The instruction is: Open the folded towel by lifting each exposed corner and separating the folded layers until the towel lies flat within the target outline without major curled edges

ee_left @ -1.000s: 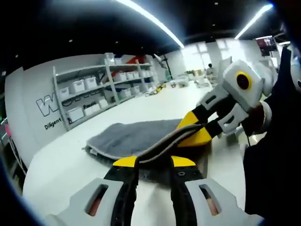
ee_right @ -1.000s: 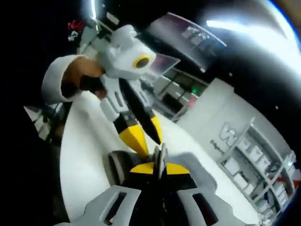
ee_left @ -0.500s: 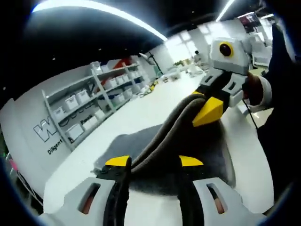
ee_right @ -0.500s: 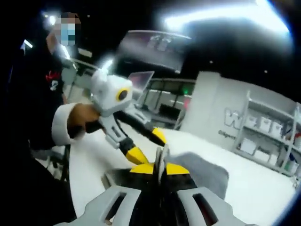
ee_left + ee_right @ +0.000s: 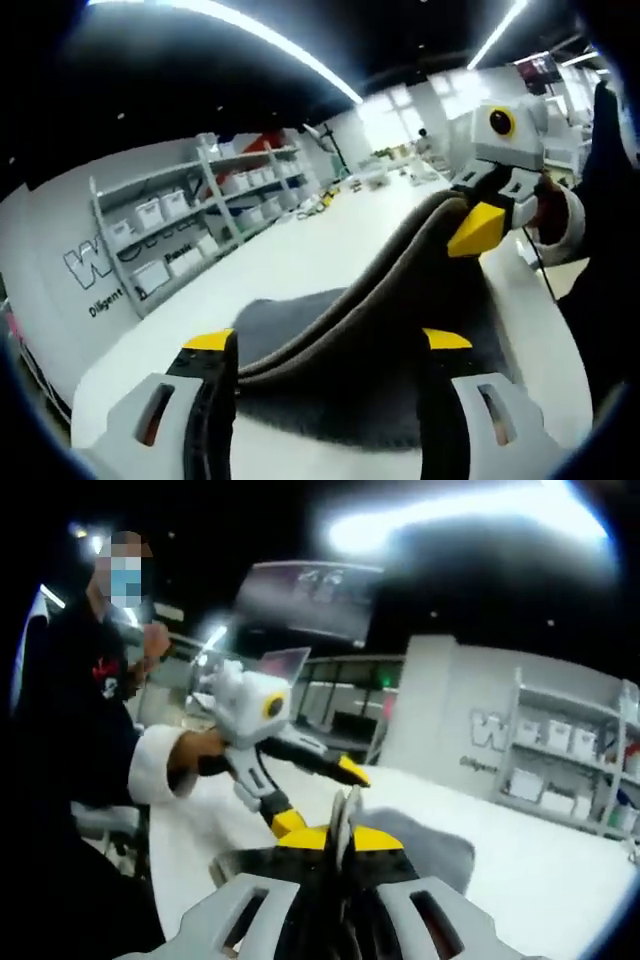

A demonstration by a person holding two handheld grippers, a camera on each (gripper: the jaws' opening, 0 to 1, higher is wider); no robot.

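A grey towel with a tan edge lies partly on the white table. My right gripper is shut on the towel's edge and holds it raised, so the edge slopes down toward the left gripper view's camera. That edge passes between the wide-apart jaws of my left gripper, which is open and grips nothing. In the right gripper view, my right gripper pinches the towel, and my left gripper stands open just beyond, held by a hand in a white cuff.
Shelves with white bins line the far wall, which carries lettering. A person in dark clothes stands at the table's side. White tabletop stretches beyond the towel.
My left gripper's jaws have spread much wider and no longer pinch the towel edge. The right gripper has kept its hold and lifted the edge higher.
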